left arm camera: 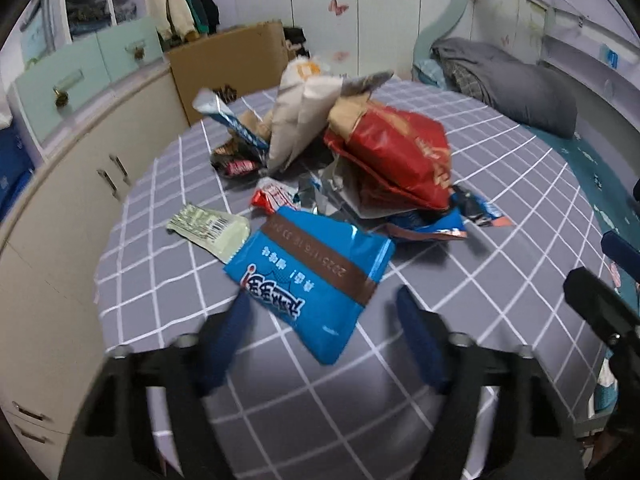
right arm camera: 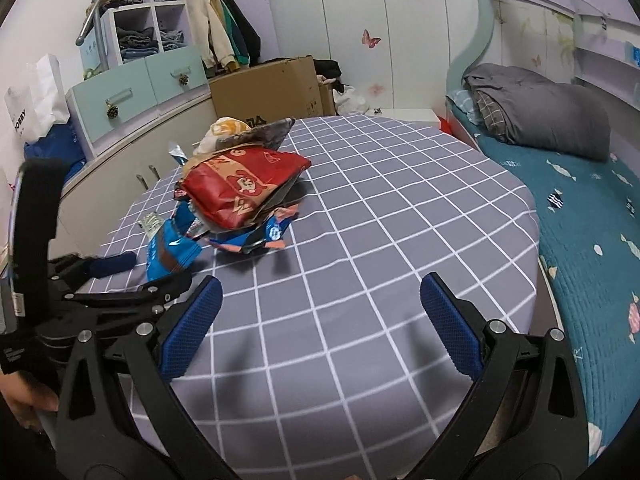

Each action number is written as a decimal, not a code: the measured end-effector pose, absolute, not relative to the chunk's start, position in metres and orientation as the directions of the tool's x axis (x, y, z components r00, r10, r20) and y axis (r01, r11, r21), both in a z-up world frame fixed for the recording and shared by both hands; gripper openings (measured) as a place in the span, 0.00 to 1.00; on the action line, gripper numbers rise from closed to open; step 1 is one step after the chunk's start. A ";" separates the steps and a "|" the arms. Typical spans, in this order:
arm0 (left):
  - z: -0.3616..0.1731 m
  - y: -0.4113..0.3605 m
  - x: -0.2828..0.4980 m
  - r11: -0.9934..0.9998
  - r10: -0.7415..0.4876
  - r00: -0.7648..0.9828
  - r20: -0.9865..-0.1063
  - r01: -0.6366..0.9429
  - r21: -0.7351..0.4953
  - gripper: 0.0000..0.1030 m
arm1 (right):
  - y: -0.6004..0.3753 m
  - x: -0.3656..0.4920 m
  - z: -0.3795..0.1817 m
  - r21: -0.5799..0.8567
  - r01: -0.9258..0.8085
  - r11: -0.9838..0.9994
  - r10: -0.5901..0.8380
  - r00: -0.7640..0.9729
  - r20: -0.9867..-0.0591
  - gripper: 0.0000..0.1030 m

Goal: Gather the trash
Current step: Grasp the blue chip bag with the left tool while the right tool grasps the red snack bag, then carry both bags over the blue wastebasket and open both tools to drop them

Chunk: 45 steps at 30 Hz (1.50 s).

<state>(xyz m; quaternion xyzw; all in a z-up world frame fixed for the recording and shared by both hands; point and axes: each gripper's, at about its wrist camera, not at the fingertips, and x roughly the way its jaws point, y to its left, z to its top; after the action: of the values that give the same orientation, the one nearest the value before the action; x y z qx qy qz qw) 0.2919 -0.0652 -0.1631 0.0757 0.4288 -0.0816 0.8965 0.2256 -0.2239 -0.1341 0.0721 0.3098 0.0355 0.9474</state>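
Note:
A heap of snack wrappers lies on a round table with a grey checked cloth (left arm camera: 500,200) (right arm camera: 380,200). In it are a red bag (left arm camera: 400,156) (right arm camera: 244,188), a beige bag (left arm camera: 300,120) and blue wrappers (left arm camera: 432,224). A pale green wrapper (left arm camera: 208,228) and a small red one (left arm camera: 272,198) lie at its near edge. Nearest me is a blue wrapper with a brown band (left arm camera: 308,276) (right arm camera: 172,256). My left gripper (left arm camera: 324,312) (right arm camera: 148,270) stands astride its near end, jaws apart, pads not pressing. My right gripper (right arm camera: 320,292) hovers open over bare cloth, nothing between its fingers.
Cream cabinets with mint drawers (left arm camera: 80,184) run along the left of the table. A cardboard box (left arm camera: 232,60) (right arm camera: 272,84) stands behind it. A bed with a teal cover (right arm camera: 592,240) and a folded grey blanket (right arm camera: 540,112) lies to the right.

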 end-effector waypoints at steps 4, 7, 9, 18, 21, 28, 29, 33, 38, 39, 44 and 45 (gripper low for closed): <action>-0.163 -0.050 0.296 0.978 -0.160 0.593 -0.789 0.201 -0.047 0.16 | -0.220 0.236 -0.131 0.164 -0.036 0.986 0.125 0.809 -0.575 0.94; -0.155 -0.035 0.287 0.968 -0.244 0.602 -0.760 0.200 -0.153 0.06 | -0.214 0.244 -0.125 0.162 -0.054 0.985 0.137 0.815 -0.564 0.94; -0.146 -0.024 0.277 0.959 -0.284 0.628 -0.725 0.197 -0.205 0.04 | -0.207 0.251 -0.121 0.156 -0.075 0.985 0.150 0.814 -0.562 0.94; -0.109 0.025 0.246 0.950 -0.270 0.755 -0.598 0.110 -0.291 0.03 | -0.150 0.301 -0.108 0.063 -0.204 0.977 0.202 0.788 -0.581 0.94; -0.110 0.037 0.243 0.948 -0.257 0.757 -0.601 0.077 -0.308 0.03 | -0.135 0.323 -0.109 0.038 -0.204 0.978 0.188 0.790 -0.583 0.94; -0.117 0.060 0.238 0.944 -0.246 0.754 -0.609 0.044 -0.327 0.03 | -0.119 0.349 -0.117 0.027 -0.196 0.980 0.171 0.770 -0.614 0.61; -0.118 0.064 0.240 0.944 -0.246 0.754 -0.609 0.043 -0.328 0.03 | -0.122 0.348 -0.117 0.038 -0.189 0.981 0.172 0.774 -0.610 0.58; -0.121 0.072 0.237 0.939 -0.254 0.758 -0.600 0.044 -0.341 0.03 | -0.127 0.339 -0.108 0.042 -0.186 0.982 0.176 0.795 -0.580 0.37; -0.120 0.081 0.230 0.934 -0.266 0.767 -0.584 0.054 -0.354 0.03 | -0.148 0.309 -0.085 0.079 -0.165 0.983 0.182 0.841 -0.509 0.28; -0.120 0.082 0.226 0.932 -0.267 0.769 -0.581 0.054 -0.357 0.03 | -0.151 0.304 -0.081 0.086 -0.163 0.983 0.184 0.850 -0.494 0.28; -0.115 0.092 0.212 0.924 -0.276 0.783 -0.557 0.058 -0.377 0.03 | -0.165 0.266 -0.051 0.120 -0.159 0.980 0.194 0.895 -0.402 0.27; -0.115 0.096 0.208 0.923 -0.278 0.786 -0.553 0.058 -0.381 0.03 | -0.163 0.254 -0.042 0.137 -0.184 0.973 0.223 0.898 -0.378 0.27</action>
<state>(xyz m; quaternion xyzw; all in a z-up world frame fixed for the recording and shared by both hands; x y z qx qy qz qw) 0.2082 0.0956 -0.1153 -0.1747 0.3147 -0.0905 0.9286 0.2544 -0.1632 -0.0425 0.0488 0.1996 0.1048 0.9730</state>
